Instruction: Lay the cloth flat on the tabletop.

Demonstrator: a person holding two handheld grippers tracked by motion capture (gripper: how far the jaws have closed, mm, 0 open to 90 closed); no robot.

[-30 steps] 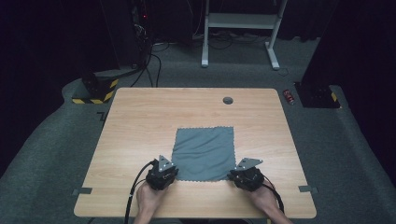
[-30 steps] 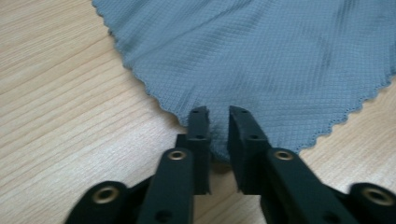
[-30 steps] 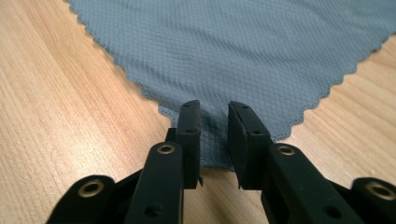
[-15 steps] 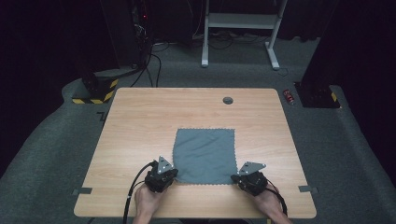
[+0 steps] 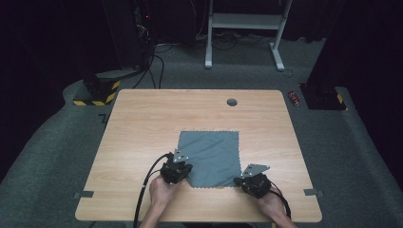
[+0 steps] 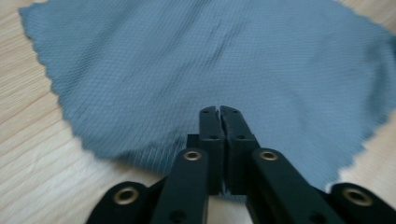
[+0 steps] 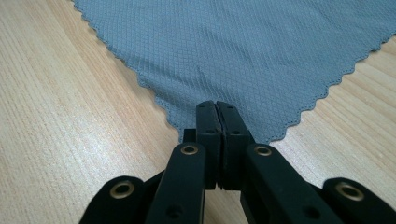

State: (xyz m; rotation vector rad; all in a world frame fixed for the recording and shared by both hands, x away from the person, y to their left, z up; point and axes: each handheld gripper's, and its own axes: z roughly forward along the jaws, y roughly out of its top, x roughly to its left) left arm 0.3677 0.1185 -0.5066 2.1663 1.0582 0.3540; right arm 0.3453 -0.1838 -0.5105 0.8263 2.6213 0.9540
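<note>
The left hand-held gripper (image 5: pixel 179 167) stays clamped on the cloth's (image 5: pixel 212 156) near left corner. The right hand-held gripper (image 5: pixel 245 180), pinching the near right corner, has drawn back toward the desk (image 5: pixel 142 123) edge, pulling the cloth taut, likely for folding.

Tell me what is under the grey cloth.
The grey cloth lies flat on the wooden table, whose bare top surrounds it. Whatever lies beneath its middle is covered. The left tool and right tool are each shut on a near corner.
</note>
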